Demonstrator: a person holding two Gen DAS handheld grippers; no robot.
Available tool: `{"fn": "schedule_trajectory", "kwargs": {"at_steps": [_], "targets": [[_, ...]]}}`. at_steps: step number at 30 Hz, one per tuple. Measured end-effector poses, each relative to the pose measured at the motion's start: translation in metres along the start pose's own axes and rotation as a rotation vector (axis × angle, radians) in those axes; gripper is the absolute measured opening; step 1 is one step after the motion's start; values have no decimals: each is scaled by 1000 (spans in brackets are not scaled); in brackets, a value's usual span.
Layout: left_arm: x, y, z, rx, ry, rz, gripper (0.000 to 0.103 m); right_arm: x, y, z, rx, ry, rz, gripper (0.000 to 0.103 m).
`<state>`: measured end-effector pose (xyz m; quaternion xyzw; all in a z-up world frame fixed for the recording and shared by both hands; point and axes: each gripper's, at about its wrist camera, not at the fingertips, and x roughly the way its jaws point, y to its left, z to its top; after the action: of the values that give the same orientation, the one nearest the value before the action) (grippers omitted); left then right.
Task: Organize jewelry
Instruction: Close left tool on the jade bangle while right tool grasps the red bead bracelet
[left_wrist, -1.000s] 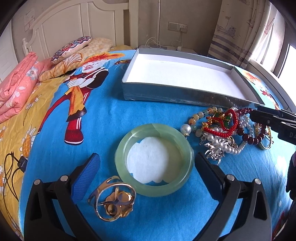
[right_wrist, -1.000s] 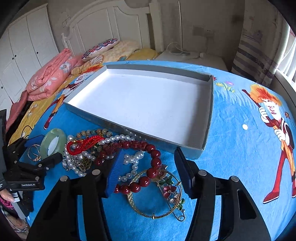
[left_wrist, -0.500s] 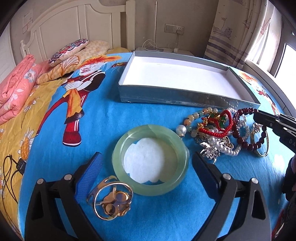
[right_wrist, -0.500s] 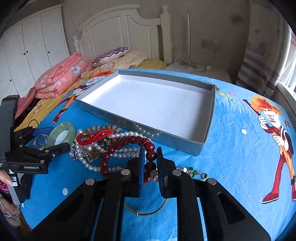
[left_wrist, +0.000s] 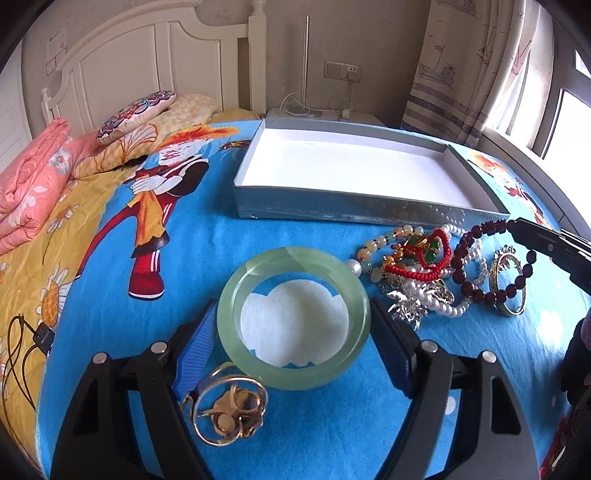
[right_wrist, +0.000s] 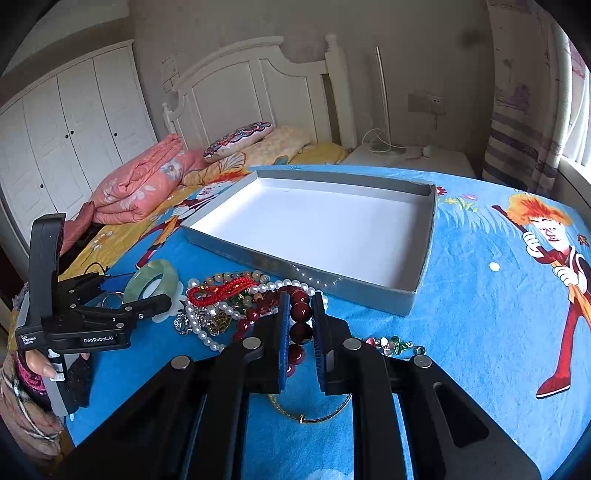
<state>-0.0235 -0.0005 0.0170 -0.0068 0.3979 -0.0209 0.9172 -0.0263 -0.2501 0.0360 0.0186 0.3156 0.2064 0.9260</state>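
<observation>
A: Right gripper (right_wrist: 300, 321)?
B: Clamped on the dark red bead bracelet (right_wrist: 298, 314), blue pads narrow with one large bead pinched between them. Rest of the strand trailing left and down onto the heap.

A: And the left gripper (left_wrist: 293, 332)?
B: Spread wide, one blue pad (left_wrist: 195, 343) close to each side of the pale green jade bangle (left_wrist: 293, 317). Bangle flat on the blue cartoon bedspread (left_wrist: 184, 258), over a white cloud in the print. Hard to say whether the pads touch it; the left one looks very close, the right one too.

A: Other jewelry?
B: Gold openwork brooch (left_wrist: 227, 406) near and left of the bangle, just beside the left pad. Tangle to the right of the bangle: red cord bracelet (left_wrist: 424, 262) with green stones, white pearl strand (left_wrist: 454, 302), amber-toned bead string (left_wrist: 384, 240), silver leaf piece (left_wrist: 406, 310). Gold bangle (left_wrist: 511, 291) at the far right of the heap, partly ringed by the red beads. From the right wrist view, a flower-and-leaf pin (right_wrist: 393, 343) just right of the fingers.

A: The box?
B: Shallow grey box (left_wrist: 332, 206) with white inside, beyond the heap, holding nothing. Folded pink quilt (left_wrist: 33, 184) and patterned pillow (left_wrist: 136, 114) far left by the white headboard (left_wrist: 147, 62).
</observation>
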Motion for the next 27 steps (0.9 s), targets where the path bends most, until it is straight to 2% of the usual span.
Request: {"fn": "schedule_trajectory", "kwargs": {"at_steps": [7,8,12,18,19,20,21,22,24,26,27], "targets": [[-13,-6,2,27,-54,20,78,-13,2,7,5,-37,-2,15],[-15,-6,4,29,-59,18,78,-14,2,9,6,-40,-6,11],[-23,-8,12,40,-79,15,78,-20,4,16,4,-47,-12,11],[-24,-6,20,46,-81,10,78,6,-2,16,-16,96,-36,15],[-24,-6,19,45,-79,7,78,11,-4,13,-24,125,-43,33],[-24,-7,19,45,-78,4,78,15,-5,11,-32,142,-48,62],[-24,-6,19,48,-78,2,78,17,-6,8,-44,148,-44,71],[-25,-7,18,52,-81,3,78,18,-6,7,-56,153,-39,76],[-28,-7,19,61,-90,5,78,23,-5,6,-90,178,-39,74],[-30,-7,21,64,-97,5,78,29,-5,8,-108,203,-28,64],[-31,-6,23,65,-100,3,78,34,-7,9,-108,224,-10,63]]}}
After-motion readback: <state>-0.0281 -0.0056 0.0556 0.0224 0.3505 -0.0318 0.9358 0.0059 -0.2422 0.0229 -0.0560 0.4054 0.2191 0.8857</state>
